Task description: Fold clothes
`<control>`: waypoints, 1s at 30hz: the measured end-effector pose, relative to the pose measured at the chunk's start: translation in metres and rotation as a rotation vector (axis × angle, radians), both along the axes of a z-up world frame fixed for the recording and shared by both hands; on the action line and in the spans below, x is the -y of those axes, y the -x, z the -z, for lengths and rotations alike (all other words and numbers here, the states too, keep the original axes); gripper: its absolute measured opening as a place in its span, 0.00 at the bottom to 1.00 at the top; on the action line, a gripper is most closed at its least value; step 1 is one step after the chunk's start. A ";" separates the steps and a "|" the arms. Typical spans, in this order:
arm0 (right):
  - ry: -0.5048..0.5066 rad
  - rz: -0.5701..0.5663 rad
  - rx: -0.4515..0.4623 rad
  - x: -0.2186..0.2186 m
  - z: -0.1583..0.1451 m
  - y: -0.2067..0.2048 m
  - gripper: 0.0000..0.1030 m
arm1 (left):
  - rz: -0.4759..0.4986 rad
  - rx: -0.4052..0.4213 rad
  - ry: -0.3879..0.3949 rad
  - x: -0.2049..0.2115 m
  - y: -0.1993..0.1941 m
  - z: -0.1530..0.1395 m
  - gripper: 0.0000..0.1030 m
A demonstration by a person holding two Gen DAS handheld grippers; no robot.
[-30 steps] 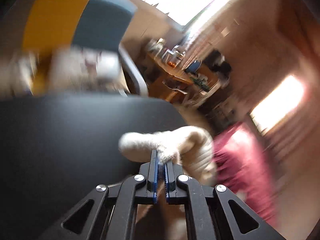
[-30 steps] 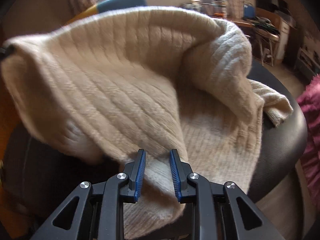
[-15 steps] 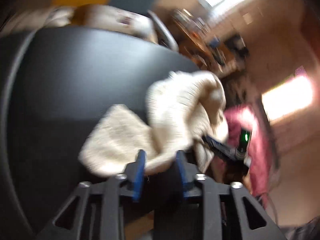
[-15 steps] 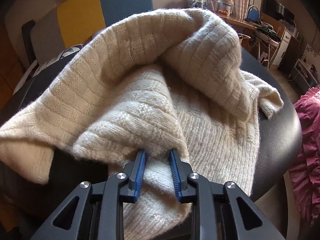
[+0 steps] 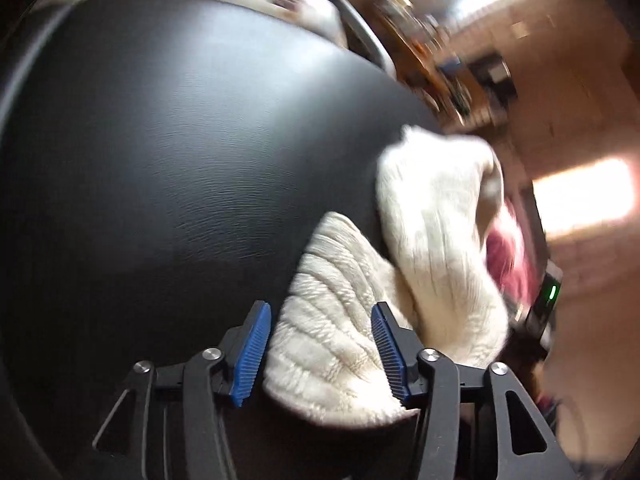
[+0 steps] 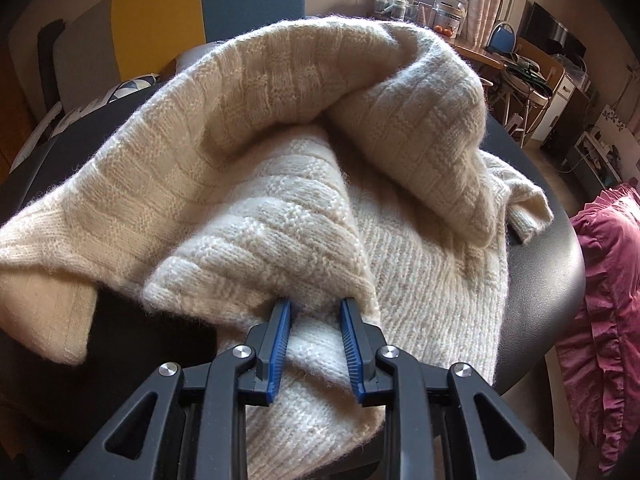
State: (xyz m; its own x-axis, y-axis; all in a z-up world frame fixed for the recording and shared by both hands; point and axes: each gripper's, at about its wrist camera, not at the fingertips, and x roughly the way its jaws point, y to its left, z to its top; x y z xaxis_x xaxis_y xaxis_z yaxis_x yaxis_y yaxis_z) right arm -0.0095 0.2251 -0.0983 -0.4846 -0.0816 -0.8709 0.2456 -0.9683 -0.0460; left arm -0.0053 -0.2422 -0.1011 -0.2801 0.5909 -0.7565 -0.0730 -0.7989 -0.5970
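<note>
A cream ribbed knit sweater [image 6: 304, 168] lies bunched on a round black leather seat [image 6: 556, 280]. In the right wrist view my right gripper [image 6: 316, 344] is shut on a thick fold of the sweater at its near edge. In the left wrist view my left gripper [image 5: 320, 348] is open, its blue pads apart on either side of a flat end of the sweater [image 5: 332, 320] that rests on the black seat [image 5: 160, 160]. The rest of the sweater rises in a hump to the right [image 5: 436, 240].
A magenta ruffled cloth [image 6: 608, 320] hangs beside the seat on the right. A chair back in yellow, blue and grey [image 6: 168, 20] stands behind. A cluttered desk [image 6: 520, 64] and shelves are at the far right. The other gripper's green light [image 5: 552, 292] shows at the right.
My left gripper has opened and let go of the sweater end, which now lies on the seat. My right gripper keeps its hold on the fold and the sweater has settled lower.
</note>
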 end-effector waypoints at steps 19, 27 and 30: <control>0.041 -0.325 0.134 0.019 0.017 0.000 0.25 | -0.685 -0.374 0.169 0.109 -0.122 -0.105 0.12; 0.112 -0.388 0.093 0.025 -0.010 0.014 0.25 | -0.788 -0.149 0.040 0.128 -0.171 -0.050 0.18; 0.132 -0.384 0.061 0.085 -0.025 0.016 0.25 | -0.918 -0.133 0.022 0.163 -0.207 -0.043 0.30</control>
